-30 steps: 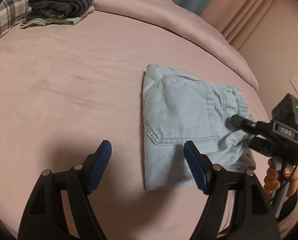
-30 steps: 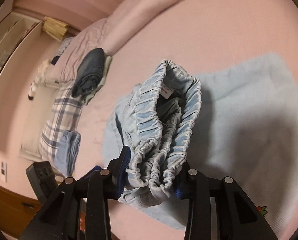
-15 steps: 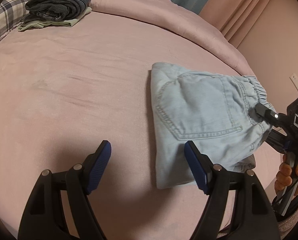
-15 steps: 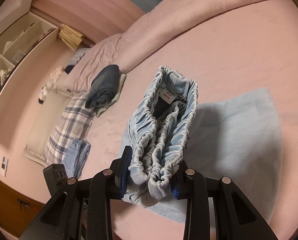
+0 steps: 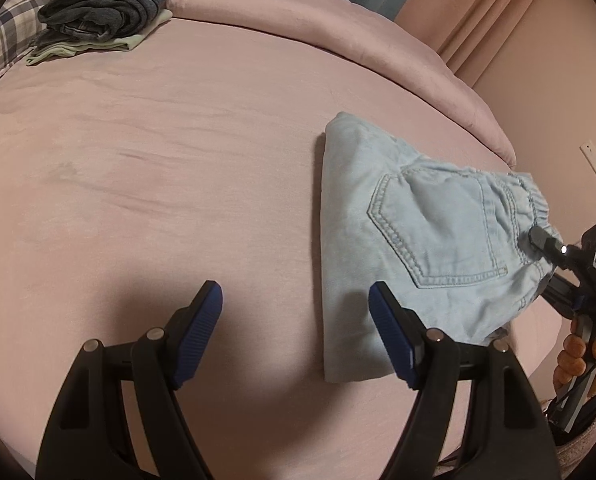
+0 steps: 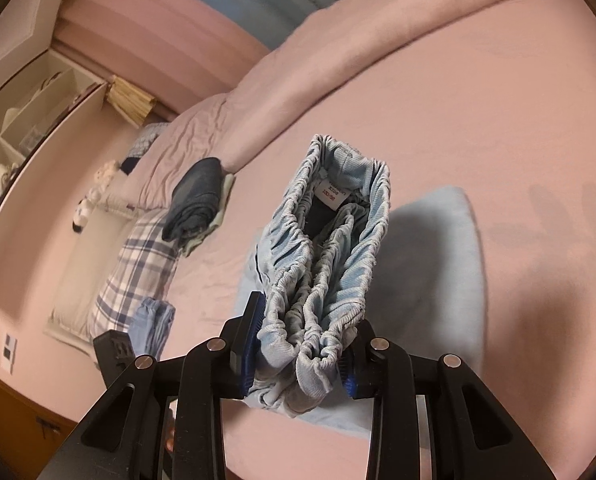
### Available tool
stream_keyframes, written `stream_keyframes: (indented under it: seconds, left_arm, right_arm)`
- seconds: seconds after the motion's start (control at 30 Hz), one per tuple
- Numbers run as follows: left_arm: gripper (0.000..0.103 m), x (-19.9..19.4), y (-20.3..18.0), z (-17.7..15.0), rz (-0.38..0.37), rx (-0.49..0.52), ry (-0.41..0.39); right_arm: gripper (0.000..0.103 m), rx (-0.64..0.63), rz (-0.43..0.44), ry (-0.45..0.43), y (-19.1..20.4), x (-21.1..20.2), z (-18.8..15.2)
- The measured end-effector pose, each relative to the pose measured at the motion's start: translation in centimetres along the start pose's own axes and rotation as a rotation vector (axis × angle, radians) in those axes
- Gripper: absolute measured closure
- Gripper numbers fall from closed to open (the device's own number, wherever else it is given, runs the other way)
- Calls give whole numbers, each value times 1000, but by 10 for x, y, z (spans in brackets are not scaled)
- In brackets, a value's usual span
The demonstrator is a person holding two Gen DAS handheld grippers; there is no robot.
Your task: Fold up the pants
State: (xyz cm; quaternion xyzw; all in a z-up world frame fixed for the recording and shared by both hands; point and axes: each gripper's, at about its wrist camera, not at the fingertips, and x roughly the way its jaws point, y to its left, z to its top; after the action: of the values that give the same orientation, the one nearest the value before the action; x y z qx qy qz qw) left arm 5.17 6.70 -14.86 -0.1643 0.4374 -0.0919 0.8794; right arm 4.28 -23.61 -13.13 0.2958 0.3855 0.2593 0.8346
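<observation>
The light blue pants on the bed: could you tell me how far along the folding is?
Done: the light blue pants already lie in a compact fold on the pink bed. In hand: the right gripper clamps the bunched waistband, lifted off the bed. The left gripper hangs open, empty. Left: lay the waistband end flat.

I am seeing light blue pants (image 5: 425,240), a pink bedspread (image 5: 178,168), dark grey folded clothes (image 5: 106,8) and a plaid pillow (image 6: 138,276)

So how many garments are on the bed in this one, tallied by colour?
Light blue pants, waistband clamped in the right gripper: 1
Dark grey folded garment: 1
Pale green folded garment under it: 1
Total: 3
Blue striped fabric near the plaid pillow: unclear, not counted.
</observation>
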Motion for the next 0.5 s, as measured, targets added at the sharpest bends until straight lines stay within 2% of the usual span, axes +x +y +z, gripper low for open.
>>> stream_keyframes:
  seconds: [0.5]
  left_arm:
    - [27, 5, -13, 0, 9, 41, 23]
  right_arm:
    - [68, 75, -22, 71, -34, 17, -4]
